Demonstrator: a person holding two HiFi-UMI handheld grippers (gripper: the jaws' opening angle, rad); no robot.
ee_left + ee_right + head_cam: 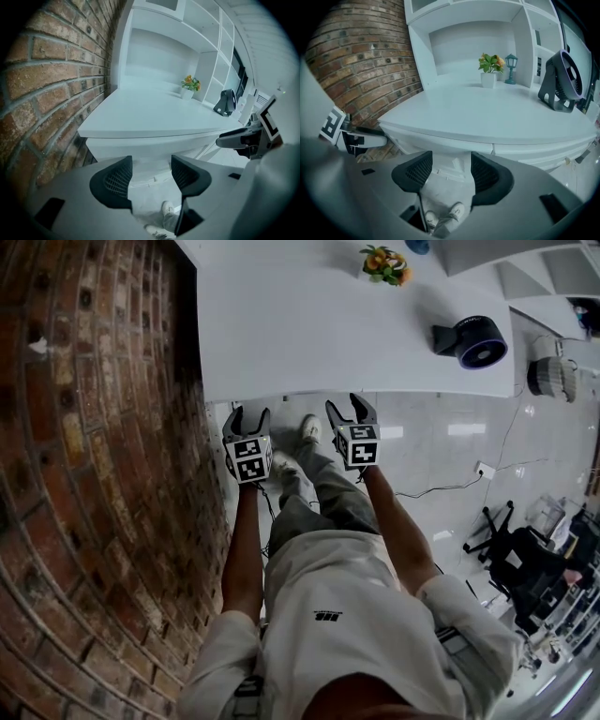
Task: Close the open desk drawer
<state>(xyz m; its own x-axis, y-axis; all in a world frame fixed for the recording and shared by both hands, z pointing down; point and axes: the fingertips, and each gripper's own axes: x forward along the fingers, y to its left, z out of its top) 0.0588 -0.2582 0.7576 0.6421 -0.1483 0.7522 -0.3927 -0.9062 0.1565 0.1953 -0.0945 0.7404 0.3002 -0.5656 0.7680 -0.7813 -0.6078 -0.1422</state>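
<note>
The white desk (309, 334) runs across the top of the head view, its front edge just beyond both grippers. White drawer fronts (445, 140) sit under the desktop (487, 117), with a seam (493, 149) between two of them. They look about level with each other, and I cannot tell whether one stands out. My left gripper (249, 413) is open and empty, short of the desk's left end. My right gripper (345, 403) is open and empty beside it. The left gripper view shows the drawer front (140, 146) beyond its open jaws (151, 180). Nothing lies between the right gripper's jaws (451, 176).
A brick wall (103, 484) stands close on the left. On the desk are a potted flower (386, 264), a dark fan (473, 341) and a small lantern (511, 68). A cable and power strip (484, 470) lie on the floor; an office chair (520, 559) is at right.
</note>
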